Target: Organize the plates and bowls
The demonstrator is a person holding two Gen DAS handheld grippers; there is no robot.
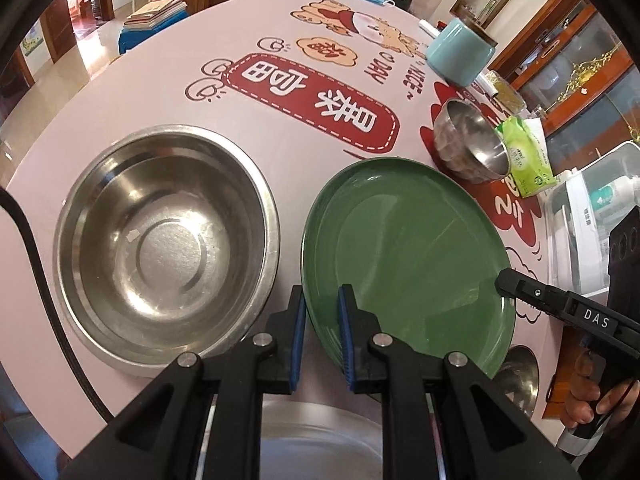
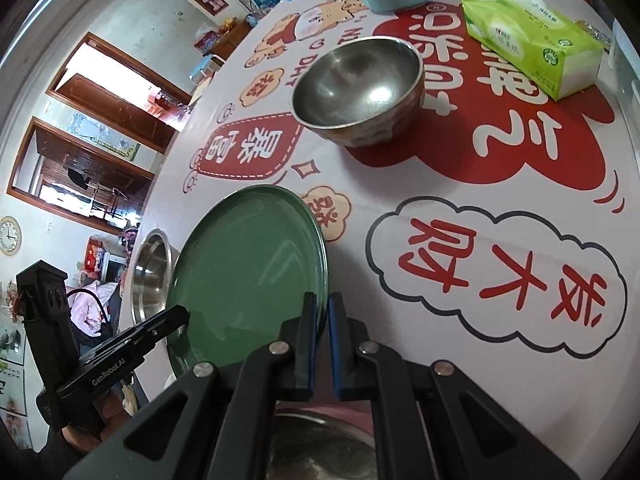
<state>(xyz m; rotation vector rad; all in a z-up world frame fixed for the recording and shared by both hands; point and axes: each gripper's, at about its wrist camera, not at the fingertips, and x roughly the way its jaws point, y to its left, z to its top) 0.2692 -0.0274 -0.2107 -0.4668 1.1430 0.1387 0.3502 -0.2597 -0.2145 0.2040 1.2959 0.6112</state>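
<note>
A green plate (image 1: pixel 408 256) is held off the table, tilted, between both grippers. My left gripper (image 1: pixel 322 312) is shut on its near-left rim. My right gripper (image 2: pixel 322 316) is shut on the plate's (image 2: pixel 248 272) opposite rim; it also shows in the left wrist view (image 1: pixel 508 282). A large steel bowl (image 1: pixel 164 240) sits on the table left of the plate. A small steel bowl (image 2: pixel 356 88) stands further back on the red print. Another steel dish (image 2: pixel 320 448) lies below the grippers near the table edge.
A light blue pot (image 1: pixel 460 52), a green tissue pack (image 2: pixel 528 40) and a clear plastic box (image 1: pixel 580 232) stand at the table's right side. The round table has a pink printed cloth (image 1: pixel 240 92). Stools with books stand beyond the far edge.
</note>
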